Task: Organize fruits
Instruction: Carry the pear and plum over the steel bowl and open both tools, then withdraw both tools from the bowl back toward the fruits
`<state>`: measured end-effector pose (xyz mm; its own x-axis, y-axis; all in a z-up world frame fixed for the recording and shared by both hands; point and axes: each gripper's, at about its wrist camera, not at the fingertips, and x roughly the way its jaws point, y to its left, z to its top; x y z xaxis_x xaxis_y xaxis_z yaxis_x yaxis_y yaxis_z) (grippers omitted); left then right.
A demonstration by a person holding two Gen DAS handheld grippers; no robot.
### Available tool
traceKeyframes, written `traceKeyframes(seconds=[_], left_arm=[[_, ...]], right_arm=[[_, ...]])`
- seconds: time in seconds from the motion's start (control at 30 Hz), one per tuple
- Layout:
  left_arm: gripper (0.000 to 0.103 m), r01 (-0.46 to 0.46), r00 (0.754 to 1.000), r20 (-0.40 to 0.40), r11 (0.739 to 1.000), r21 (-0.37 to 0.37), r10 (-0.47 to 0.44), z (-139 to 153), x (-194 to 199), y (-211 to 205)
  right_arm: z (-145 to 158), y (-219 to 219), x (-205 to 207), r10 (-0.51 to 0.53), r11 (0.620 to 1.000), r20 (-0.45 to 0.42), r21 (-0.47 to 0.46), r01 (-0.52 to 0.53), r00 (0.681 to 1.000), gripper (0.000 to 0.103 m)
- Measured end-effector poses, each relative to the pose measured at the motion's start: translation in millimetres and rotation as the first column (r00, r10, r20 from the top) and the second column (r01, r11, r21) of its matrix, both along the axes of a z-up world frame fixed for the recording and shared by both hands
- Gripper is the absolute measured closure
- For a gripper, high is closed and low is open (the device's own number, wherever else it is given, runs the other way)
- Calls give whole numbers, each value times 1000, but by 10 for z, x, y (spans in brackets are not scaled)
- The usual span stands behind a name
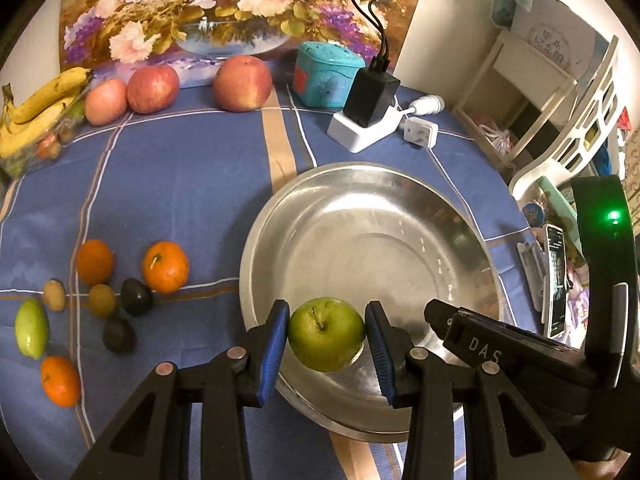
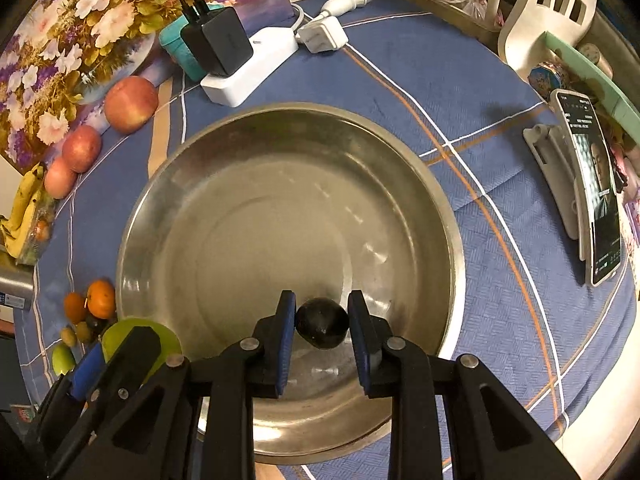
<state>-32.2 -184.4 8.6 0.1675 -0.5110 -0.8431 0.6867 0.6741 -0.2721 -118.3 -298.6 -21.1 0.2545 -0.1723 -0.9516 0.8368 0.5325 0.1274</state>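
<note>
My left gripper (image 1: pixel 326 334) is shut on a green apple (image 1: pixel 326 334) and holds it over the near rim of a steel bowl (image 1: pixel 400 208). My right gripper (image 2: pixel 322 322) is shut on a dark plum (image 2: pixel 322 322) and holds it over the same bowl (image 2: pixel 440 184), which holds no fruit. In the right wrist view the left gripper (image 2: pixel 120 356) and its green apple (image 2: pixel 120 330) show at the bowl's left edge. Loose fruit lies left of the bowl: oranges (image 1: pixel 166 266), dark plums (image 1: pixel 136 297), small kiwis (image 1: pixel 102 299) and a green mango (image 1: pixel 31 328).
Red apples (image 1: pixel 242 83) and bananas (image 1: pixel 40 108) line the back edge by a flower picture. A teal box (image 1: pixel 326 74), a white power strip with black charger (image 1: pixel 366 118) and a phone on a stand (image 2: pixel 596 200) stand around the bowl on the blue cloth.
</note>
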Motion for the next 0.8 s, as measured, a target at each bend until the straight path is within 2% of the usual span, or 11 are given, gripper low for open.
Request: traceKeyframes(seconds=[0.37,0.5,0.8], left_arm=[[61,23,1000,-9,999,24,-23,-29,-38,-38],[60,24,1000,3,1000,6,-24,36,-39,-26],[59,-2,1000,-6,1000,16,2,49,4,21]], right_arm=[[-3,-7,-40,-18,1000,7,15,18,1000,73],[37,-10,-57,-23,1000,15,8,22,1000,65],[120,-6,-92,-21,1000,33,-9,21,999,63]])
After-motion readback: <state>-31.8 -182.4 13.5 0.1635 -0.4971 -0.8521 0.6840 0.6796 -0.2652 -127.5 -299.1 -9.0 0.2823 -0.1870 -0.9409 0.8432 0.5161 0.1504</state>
